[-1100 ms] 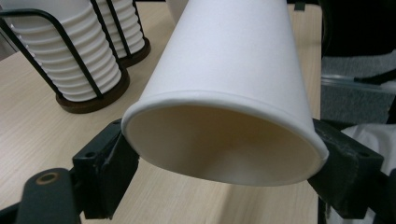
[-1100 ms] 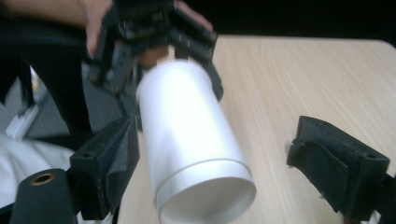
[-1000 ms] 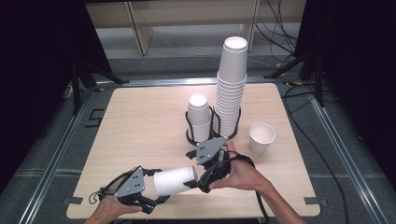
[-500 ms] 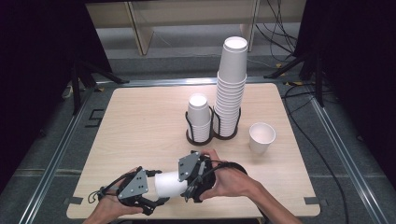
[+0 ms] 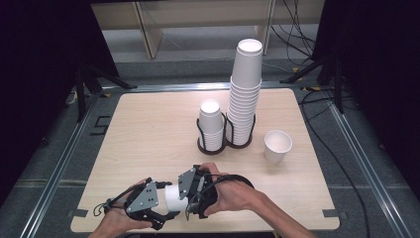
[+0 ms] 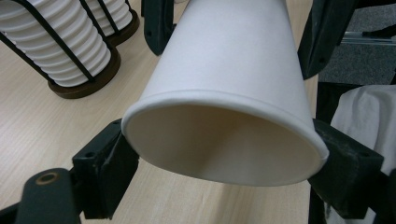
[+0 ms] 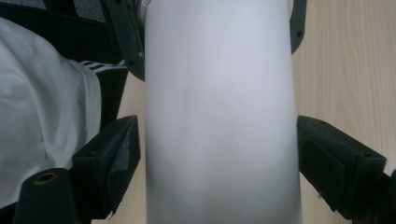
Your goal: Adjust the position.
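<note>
A white paper cup lies on its side just above the wooden table, near the front edge. My left gripper is shut on the cup's rim; in the left gripper view both pads press the rim of the cup, whose mouth faces the camera. My right gripper reaches in from the right, facing the left one. In the right gripper view its jaws stand on either side of the cup's body, close to it with a thin gap on the left, so the right gripper is open.
A black wire holder at mid-table carries a short stack of cups and a tall stack. A single upright cup stands to its right. The table's front edge is just below both hands.
The right hand has moved left and slightly down, from in front of the holder to the cup, and its jaws now straddle the cup. The left gripper and cup have stayed put.
</note>
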The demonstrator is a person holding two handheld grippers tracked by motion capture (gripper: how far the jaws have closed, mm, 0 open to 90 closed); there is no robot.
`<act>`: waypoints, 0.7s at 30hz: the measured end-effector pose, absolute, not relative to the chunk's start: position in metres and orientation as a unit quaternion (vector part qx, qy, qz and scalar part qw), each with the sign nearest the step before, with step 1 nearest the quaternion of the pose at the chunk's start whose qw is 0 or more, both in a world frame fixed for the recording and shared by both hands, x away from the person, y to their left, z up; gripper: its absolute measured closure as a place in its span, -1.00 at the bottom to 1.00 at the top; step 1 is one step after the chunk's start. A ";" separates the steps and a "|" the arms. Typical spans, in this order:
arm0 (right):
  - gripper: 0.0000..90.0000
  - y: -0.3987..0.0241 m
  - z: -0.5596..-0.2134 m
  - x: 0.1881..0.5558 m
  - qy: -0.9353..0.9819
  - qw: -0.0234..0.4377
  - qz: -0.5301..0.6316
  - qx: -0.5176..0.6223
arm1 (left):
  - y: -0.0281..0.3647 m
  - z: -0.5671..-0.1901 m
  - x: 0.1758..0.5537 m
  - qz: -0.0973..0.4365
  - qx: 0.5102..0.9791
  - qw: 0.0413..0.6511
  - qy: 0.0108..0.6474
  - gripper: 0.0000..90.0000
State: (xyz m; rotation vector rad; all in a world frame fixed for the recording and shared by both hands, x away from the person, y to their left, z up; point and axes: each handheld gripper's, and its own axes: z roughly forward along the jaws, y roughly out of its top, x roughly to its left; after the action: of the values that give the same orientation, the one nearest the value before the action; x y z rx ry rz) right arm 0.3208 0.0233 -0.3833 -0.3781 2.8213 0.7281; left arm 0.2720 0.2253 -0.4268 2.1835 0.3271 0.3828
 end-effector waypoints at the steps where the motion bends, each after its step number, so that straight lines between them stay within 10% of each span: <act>1: -0.63 0.024 -0.384 0.319 0.958 0.103 0.239 -0.120 | 0.225 -0.427 0.272 0.154 0.877 0.436 0.131 -0.64; 21: -0.47 0.033 -0.396 0.322 0.958 0.098 0.221 -0.153 | 0.224 -0.430 0.271 0.149 0.873 0.445 0.130 -0.66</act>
State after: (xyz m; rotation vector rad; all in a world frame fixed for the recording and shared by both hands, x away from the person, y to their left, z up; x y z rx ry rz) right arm 0.3218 0.0331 -0.3964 -0.4540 2.8360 0.6552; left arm 0.2714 0.2235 -0.4301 2.1643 0.3216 0.3684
